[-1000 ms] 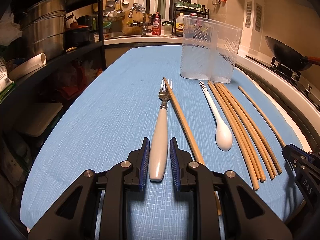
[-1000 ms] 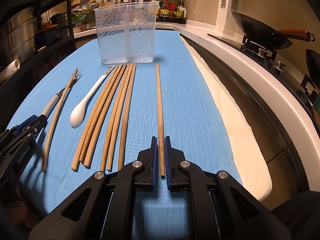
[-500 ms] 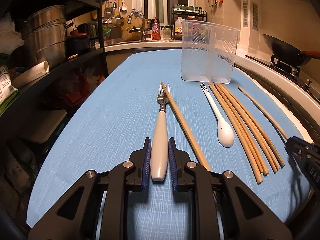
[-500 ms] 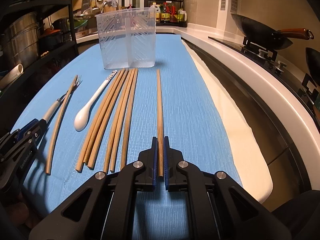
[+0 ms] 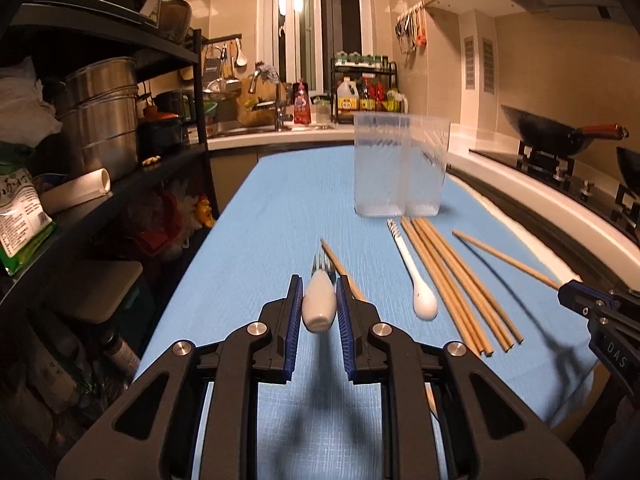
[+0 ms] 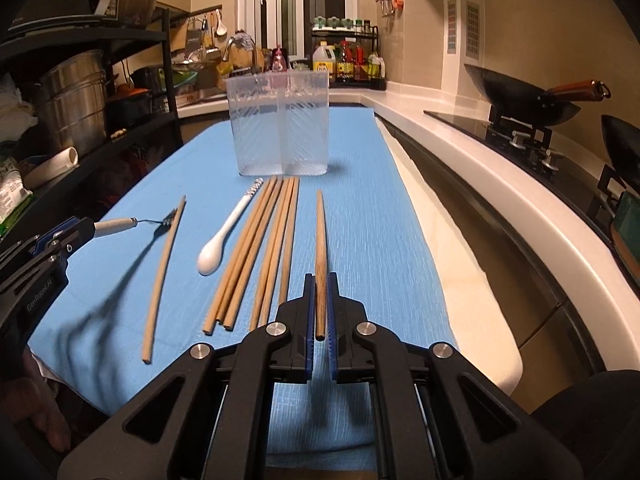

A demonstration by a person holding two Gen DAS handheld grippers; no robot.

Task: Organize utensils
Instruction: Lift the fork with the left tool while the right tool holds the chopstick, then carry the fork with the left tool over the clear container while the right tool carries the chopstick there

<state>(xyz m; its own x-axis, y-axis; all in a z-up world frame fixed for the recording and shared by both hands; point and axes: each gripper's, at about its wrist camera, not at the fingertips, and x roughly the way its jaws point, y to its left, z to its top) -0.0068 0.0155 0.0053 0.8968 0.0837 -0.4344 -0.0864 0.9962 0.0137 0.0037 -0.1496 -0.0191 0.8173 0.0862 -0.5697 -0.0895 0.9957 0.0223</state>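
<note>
Blue mat, two lifts: my left gripper clamps the white-handled fork, my right gripper a single wooden chopstick
Both are raised off the mat; spoon, remaining chopsticks lie before the clear holder

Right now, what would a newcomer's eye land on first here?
Both grippers are loaded and lifted off the blue mat: the left gripper clamps a white-handled fork, the right gripper a single wooden chopstick. Between them lie a white spoon and a row of chopsticks, all pointing at the clear two-compartment utensil holder at the mat's far end.
</note>
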